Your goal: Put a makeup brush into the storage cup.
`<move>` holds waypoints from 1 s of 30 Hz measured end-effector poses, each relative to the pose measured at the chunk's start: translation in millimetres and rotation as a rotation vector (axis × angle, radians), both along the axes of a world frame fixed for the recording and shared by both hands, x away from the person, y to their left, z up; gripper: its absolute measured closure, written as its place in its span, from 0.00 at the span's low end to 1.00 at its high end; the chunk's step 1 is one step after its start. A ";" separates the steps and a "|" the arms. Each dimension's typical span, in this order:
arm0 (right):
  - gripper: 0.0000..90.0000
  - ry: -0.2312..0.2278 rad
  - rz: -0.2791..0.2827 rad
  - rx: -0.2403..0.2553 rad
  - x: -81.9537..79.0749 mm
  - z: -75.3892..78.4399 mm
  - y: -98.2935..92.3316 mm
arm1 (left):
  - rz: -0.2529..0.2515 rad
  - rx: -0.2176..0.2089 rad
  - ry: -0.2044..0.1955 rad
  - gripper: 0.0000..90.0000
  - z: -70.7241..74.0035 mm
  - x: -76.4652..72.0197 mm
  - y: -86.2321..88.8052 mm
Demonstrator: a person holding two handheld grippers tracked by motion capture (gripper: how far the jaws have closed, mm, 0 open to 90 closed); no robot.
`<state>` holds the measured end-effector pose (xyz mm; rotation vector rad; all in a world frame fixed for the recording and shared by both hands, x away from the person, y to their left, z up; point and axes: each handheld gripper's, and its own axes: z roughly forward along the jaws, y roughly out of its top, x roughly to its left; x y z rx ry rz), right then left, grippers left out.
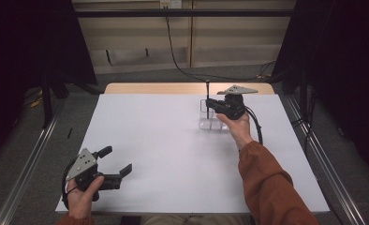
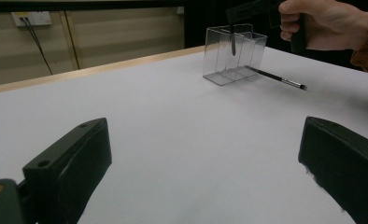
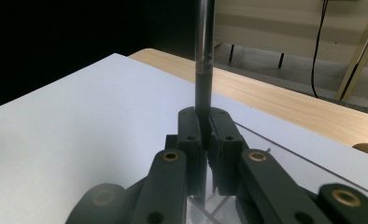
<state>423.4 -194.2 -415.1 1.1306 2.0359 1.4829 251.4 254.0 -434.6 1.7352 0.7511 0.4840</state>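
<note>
The right gripper (image 1: 209,104) is clenched on a dark brush (image 3: 203,56), holding it upright over the clear box (image 1: 210,118) at about 1 o'clock on the white surface (image 1: 173,150); the brush's lower end sits inside the box's walls. A second brush (image 2: 276,77) lies flat on the surface, touching the box's foot. The left gripper (image 1: 118,161) rests at 7 o'clock, well apart from the box, jaws spread wide and released with nothing between them.
</note>
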 end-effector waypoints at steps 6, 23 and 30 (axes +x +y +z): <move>0.93 0.005 0.004 0.003 0.3 -1.4 -0.1 | -0.004 0.007 -0.004 0.03 0.1 0.1 -0.6; 0.68 0.009 0.009 0.026 -2.0 -2.6 -5.2 | -0.006 0.010 0.004 0.03 -0.2 0.4 -0.7; 0.45 -0.005 0.009 0.026 -7.9 0.9 -8.6 | -0.002 0.008 0.006 0.04 -0.1 -0.5 -2.8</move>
